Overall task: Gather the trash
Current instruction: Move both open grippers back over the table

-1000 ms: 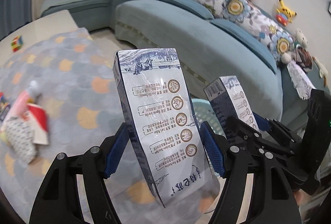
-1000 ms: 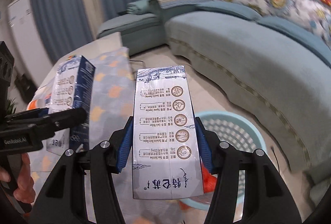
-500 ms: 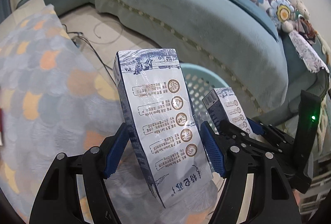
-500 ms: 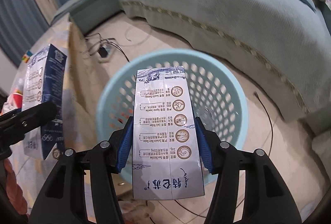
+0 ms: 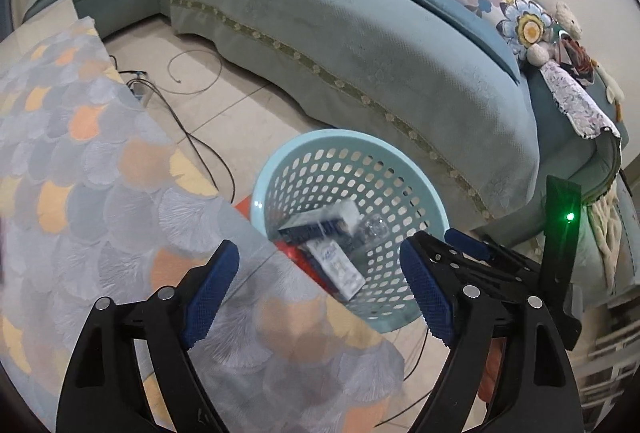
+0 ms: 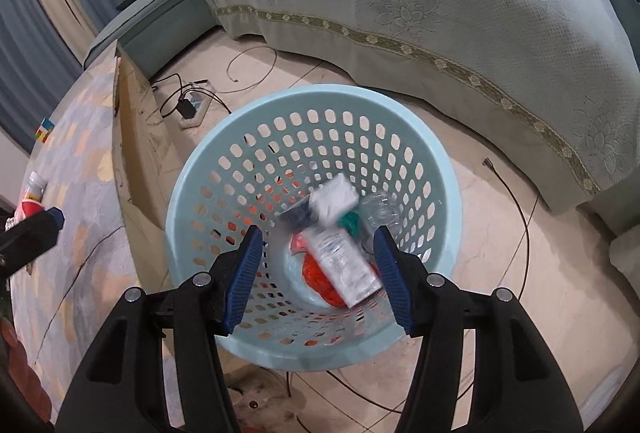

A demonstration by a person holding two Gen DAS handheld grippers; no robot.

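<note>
A light blue perforated basket (image 6: pixel 432 153) stands on the floor beside the table; it also shows in the left wrist view (image 5: pixel 416 181). Two milk cartons lie inside it, blurred: one white (image 6: pixel 344 265) and one dark blue and white (image 6: pixel 320 207); they show in the left wrist view too, the white one (image 5: pixel 338 267) and the dark one (image 5: pixel 320 225). Red wrapping (image 6: pixel 318 275) and a clear plastic bottle (image 6: pixel 380 211) lie in the basket. My right gripper (image 6: pixel 318 273) is open and empty above the basket. My left gripper (image 5: pixel 320 287) is open and empty over the table edge.
A table with a grey and orange scale-patterned cloth (image 5: pixel 80 173) is at the left. A teal sofa (image 5: pixel 360 41) curves behind the basket. Cables and a power strip (image 6: pixel 192 105) lie on the tiled floor. More packaging (image 6: pixel 30 197) lies on the table.
Both grippers have opened and let go of their milk cartons. The two cartons have dropped into the basket.
</note>
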